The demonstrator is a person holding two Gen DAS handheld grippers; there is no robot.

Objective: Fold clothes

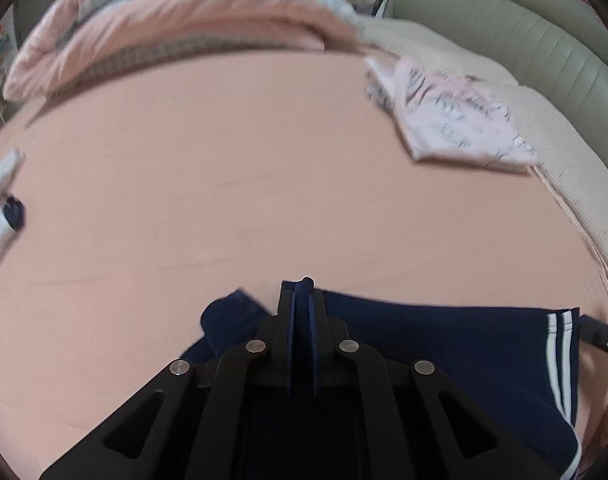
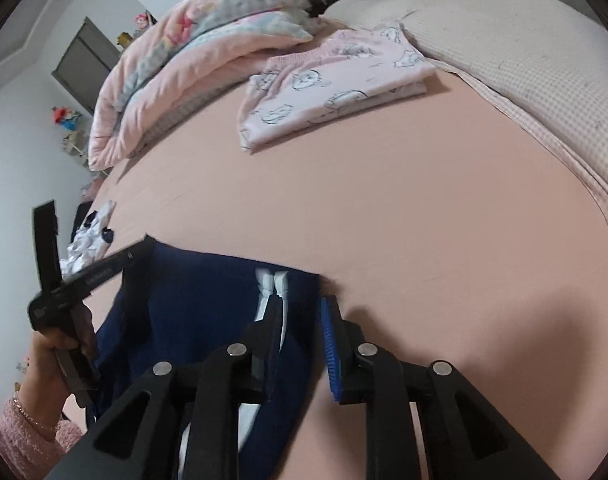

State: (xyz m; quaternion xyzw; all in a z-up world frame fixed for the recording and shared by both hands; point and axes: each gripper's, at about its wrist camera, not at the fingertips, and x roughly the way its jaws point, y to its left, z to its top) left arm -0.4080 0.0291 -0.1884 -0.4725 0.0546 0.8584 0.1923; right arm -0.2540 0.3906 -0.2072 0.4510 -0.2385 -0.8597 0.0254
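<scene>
My left tongs [image 1: 302,300] are clenched on the top edge of the navy shorts [image 1: 443,344], a bit of the dark cloth poking up between the tips. The shorts lie on the pink bed [image 1: 244,184], close to me, with two white stripes [image 1: 559,344] running down the right edge.

My right tongs [image 2: 304,312] are released, jaws apart. The left finger sits over the stripes at the shorts' edge, the right one, with its blue pad [image 2: 329,344], is just off the cloth over the bare sheet. Nothing pinched there as far as I can see.

From the right camera you can see my left hand [image 2: 60,352] holding the left tongs at the far corner of the shorts, fuzzy pink sleeve [image 2: 12,436] and all.

Further back there's a folded pink printed piece [image 2: 323,92] by the pillow [image 2: 503,40], a rolled quilt [image 2: 192,52] at the far side, and a small white and navy garment [image 2: 90,240] at the left edge.
</scene>
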